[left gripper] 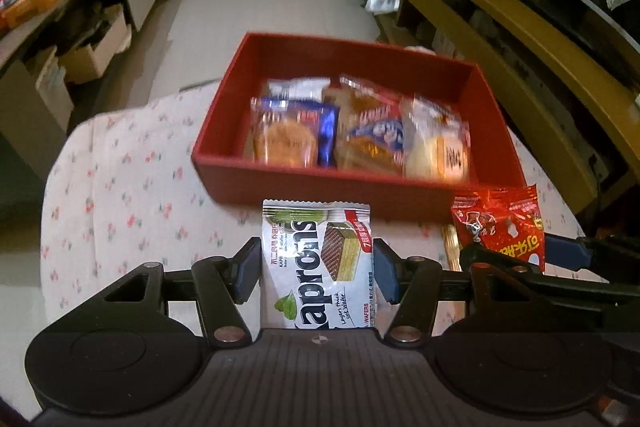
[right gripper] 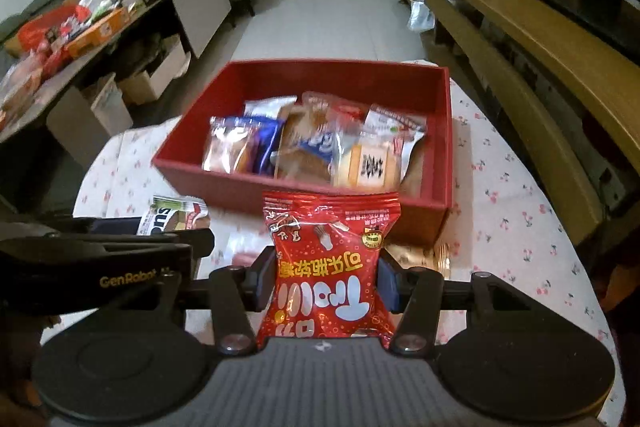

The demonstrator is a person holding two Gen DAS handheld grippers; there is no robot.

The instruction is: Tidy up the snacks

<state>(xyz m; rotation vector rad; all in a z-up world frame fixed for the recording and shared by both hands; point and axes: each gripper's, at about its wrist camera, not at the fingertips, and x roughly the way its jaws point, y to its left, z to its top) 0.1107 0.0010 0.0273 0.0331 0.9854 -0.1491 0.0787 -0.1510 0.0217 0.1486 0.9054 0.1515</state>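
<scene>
My left gripper [left gripper: 316, 267] is shut on a white Kaprons wafer packet [left gripper: 316, 259], held above the flowered tablecloth just short of the red box [left gripper: 224, 163]. My right gripper [right gripper: 326, 281] is shut on a red candy packet [right gripper: 328, 267], also lifted in front of the red box [right gripper: 180, 167]. The box holds several wrapped snacks [left gripper: 360, 131], cakes and biscuits in clear and blue wrappers. In the left wrist view the red candy packet [left gripper: 500, 227] shows at the right. In the right wrist view the wafer packet [right gripper: 176, 217] shows at the left.
The round table [left gripper: 120, 187] has a white cloth with small flowers. A gold-wrapped item [right gripper: 424, 255] lies on the cloth near the box's front corner. A low dark table [right gripper: 100, 23] with many snack boxes stands at the left, a wooden TV cabinet [right gripper: 520, 39] at the right.
</scene>
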